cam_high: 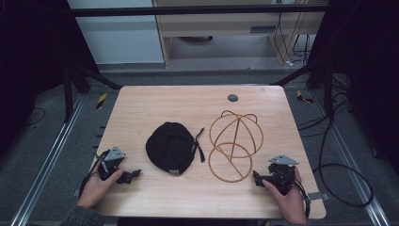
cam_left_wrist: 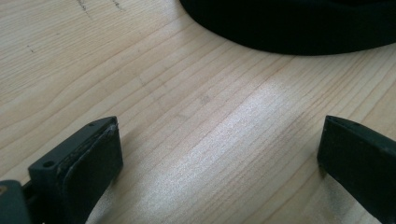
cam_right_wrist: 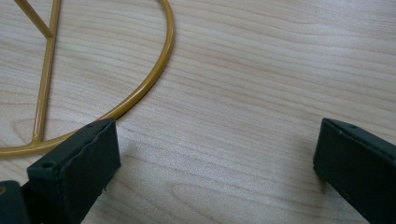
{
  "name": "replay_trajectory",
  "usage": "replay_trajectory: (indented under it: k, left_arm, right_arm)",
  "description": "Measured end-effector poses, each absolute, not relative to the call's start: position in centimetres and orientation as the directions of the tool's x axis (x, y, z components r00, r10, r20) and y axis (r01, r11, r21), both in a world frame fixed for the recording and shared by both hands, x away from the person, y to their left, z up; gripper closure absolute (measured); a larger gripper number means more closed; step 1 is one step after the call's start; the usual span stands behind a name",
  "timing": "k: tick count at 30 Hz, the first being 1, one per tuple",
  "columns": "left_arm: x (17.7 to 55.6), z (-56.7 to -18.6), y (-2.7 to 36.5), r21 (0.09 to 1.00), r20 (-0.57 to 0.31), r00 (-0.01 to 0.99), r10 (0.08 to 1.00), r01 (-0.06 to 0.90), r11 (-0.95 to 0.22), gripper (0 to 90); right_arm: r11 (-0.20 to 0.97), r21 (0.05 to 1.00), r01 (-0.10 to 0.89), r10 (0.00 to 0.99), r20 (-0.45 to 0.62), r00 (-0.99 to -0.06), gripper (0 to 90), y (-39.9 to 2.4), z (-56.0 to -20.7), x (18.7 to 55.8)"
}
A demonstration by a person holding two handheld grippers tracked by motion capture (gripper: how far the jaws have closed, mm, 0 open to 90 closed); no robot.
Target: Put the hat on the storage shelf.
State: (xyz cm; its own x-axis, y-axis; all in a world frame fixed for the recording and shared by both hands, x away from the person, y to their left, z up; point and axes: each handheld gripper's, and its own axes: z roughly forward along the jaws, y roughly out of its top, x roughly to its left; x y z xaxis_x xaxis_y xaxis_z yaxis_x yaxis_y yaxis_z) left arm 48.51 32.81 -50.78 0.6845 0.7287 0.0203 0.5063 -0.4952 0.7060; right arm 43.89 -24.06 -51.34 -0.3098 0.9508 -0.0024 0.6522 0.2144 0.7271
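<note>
Jaws: both your grippers stand wide apart, holding nothing.
Left gripper (cam_high: 134, 175): low on the table (cam_high: 141, 103), near the cap (cam_high: 169, 147).
Right gripper (cam_high: 256, 178): just beside the wire frame (cam_high: 235, 146).
Cap: mid-table, left of your frame.

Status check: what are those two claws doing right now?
Left claw open, empty. Right claw open, empty. Black cap beside wire hat stand, untouched.
</note>
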Motion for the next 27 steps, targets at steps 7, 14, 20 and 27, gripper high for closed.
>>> replay_trajectory:
  k: [7, 14, 20, 27]
  left_arm:
    - [48.1, -50.6, 32.8, 0.695, 0.019, 0.672, 0.741, 0.524, -0.493, 0.0]
    - [47.2, -49.8, 32.6, 0.714, 0.022, 0.682, 0.731, 0.501, -0.489, 3.1]
    - [46.5, -49.1, 32.1, 0.729, 0.027, 0.698, 0.715, 0.475, -0.492, 3.1]
    - [45.9, -48.0, 30.5, 0.724, 0.02, 0.723, 0.69, 0.466, -0.509, 4.0]
  right_arm:
    - [0.214, 0.727, 0.652, 0.951, -0.003, -0.309, 0.7, -24.1, -51.3, 43.9]
    - [0.21, 0.727, 0.654, 0.952, 0.0, -0.306, 0.7, -24.0, -51.3, 43.9]
    - [0.209, 0.726, 0.655, 0.952, 0.002, -0.306, 0.7, -24.0, -51.3, 43.8]
    - [0.205, 0.726, 0.656, 0.953, 0.004, -0.303, 0.7, -24.0, -51.3, 43.8]
